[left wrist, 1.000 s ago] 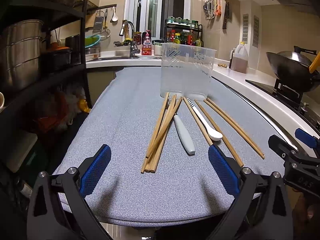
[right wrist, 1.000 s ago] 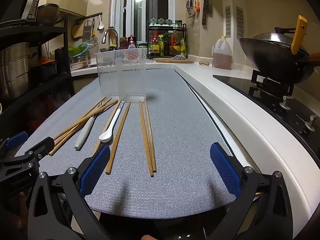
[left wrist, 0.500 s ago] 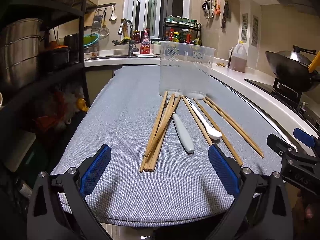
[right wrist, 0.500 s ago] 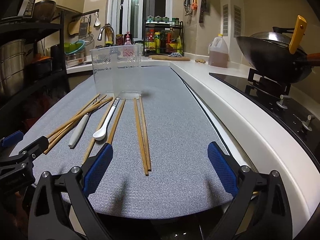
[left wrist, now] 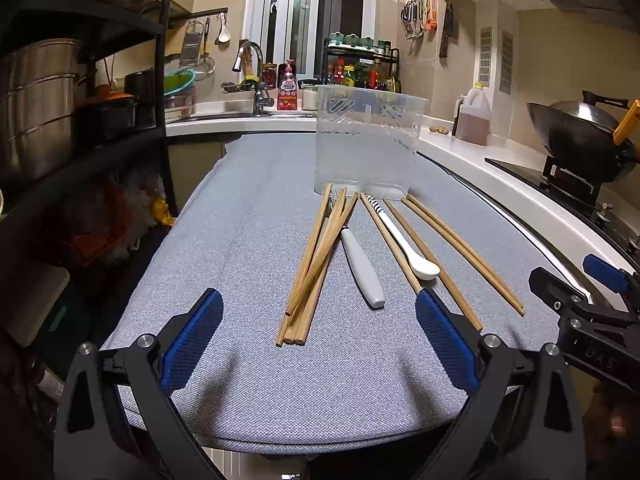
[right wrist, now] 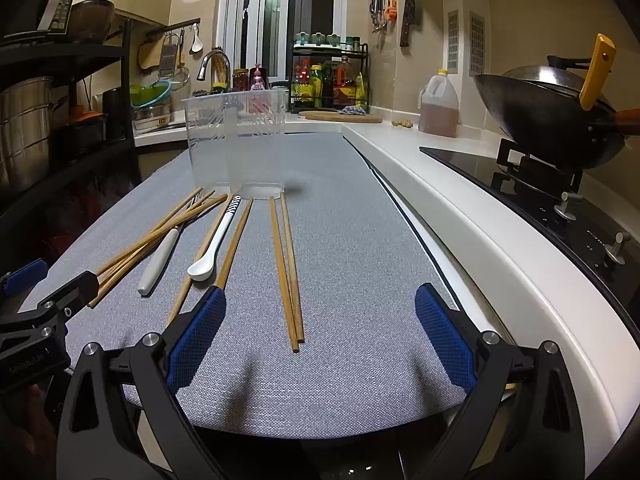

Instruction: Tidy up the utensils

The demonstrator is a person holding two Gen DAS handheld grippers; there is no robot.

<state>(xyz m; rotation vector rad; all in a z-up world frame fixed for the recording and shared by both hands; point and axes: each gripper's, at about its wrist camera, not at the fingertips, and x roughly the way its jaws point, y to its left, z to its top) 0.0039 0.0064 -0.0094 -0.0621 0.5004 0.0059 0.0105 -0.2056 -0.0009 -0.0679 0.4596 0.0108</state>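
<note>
Both tongs, left (left wrist: 319,336) & right (right wrist: 320,332), spread wide w/ nothing held; chopsticks (right wrist: 286,268) lie flat on worktop (right wrist: 360,240) by clear holder (right wrist: 238,144): light, stiff, prob. slippery, so pinch mid-length.

Grey mat (left wrist: 248,240) on counter: clear container (left wrist: 366,144) w/ chopsticks (left wrist: 316,256), white spoon (left wrist: 404,244), white-handled utensil (left wrist: 362,268) before it.
</note>
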